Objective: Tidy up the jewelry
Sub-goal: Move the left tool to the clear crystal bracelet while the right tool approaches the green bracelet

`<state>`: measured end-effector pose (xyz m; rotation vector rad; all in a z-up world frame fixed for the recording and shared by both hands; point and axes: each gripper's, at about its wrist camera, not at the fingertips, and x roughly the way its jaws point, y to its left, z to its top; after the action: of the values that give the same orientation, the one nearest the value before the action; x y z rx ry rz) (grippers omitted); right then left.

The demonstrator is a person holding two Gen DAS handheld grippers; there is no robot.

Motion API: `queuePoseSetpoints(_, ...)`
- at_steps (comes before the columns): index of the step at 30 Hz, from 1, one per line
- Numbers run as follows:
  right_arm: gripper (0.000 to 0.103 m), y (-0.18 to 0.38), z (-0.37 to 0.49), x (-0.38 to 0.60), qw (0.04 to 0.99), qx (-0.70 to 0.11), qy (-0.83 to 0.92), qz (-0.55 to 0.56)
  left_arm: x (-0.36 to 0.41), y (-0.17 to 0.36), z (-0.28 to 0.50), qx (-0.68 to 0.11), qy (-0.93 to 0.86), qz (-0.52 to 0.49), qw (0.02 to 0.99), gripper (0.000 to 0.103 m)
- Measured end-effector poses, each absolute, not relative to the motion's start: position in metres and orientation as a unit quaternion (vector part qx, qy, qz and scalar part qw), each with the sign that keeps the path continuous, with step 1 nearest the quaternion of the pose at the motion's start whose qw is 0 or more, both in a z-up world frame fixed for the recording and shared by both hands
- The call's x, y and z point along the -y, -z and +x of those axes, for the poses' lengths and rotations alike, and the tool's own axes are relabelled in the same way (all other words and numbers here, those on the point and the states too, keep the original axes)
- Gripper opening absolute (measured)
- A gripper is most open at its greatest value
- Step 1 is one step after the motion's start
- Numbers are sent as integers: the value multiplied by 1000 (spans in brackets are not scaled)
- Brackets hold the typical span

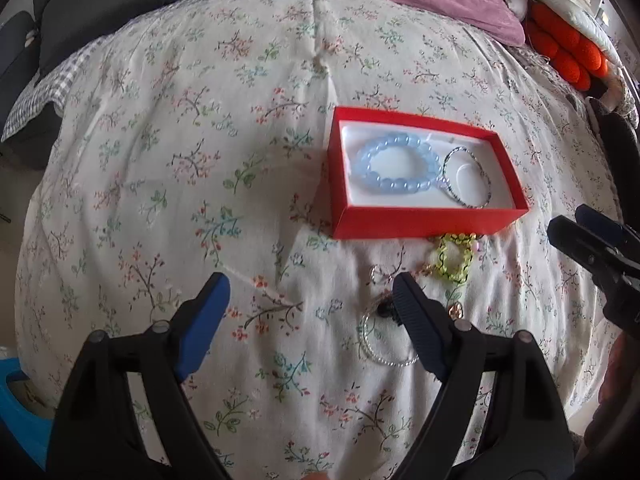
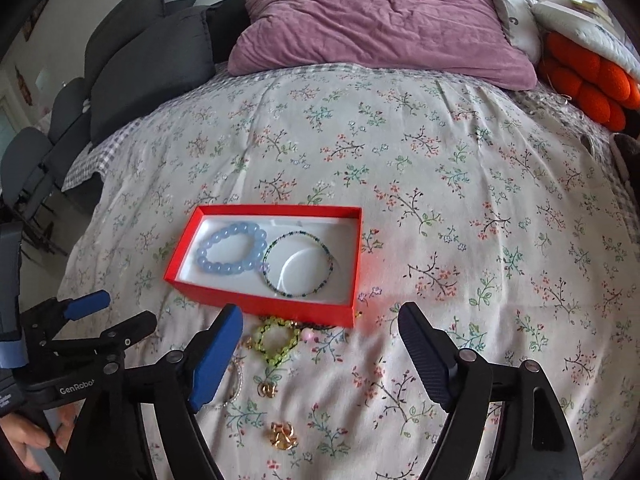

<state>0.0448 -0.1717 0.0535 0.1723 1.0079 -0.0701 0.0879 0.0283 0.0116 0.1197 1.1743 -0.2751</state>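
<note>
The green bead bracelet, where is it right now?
The green bead bracelet lies on the floral bedspread, just outside the red box, against its near wall.

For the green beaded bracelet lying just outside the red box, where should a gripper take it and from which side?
Grip the green beaded bracelet on its near arc, from above and from the side away from the red box. It lies flat on the quilt, its far edge close against the box wall.

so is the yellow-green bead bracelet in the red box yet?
No, the yellow-green bead bracelet lies on the bedspread just outside the red box.
</note>
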Motion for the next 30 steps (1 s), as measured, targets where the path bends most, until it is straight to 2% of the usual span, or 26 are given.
queuePoseSetpoints(12,83,-31,17,161,856,-513,20,56,-47,3,66,-563,127,72,814,84)
queuePoseSetpoints(22,83,-5,8,174,833,-549,44,44,-36,30,61,-587,157,102,787,84)
queuePoseSetpoints(30,83,4,6,176,822,-565,45,58,-21,26,59,-581,205,84,783,84)
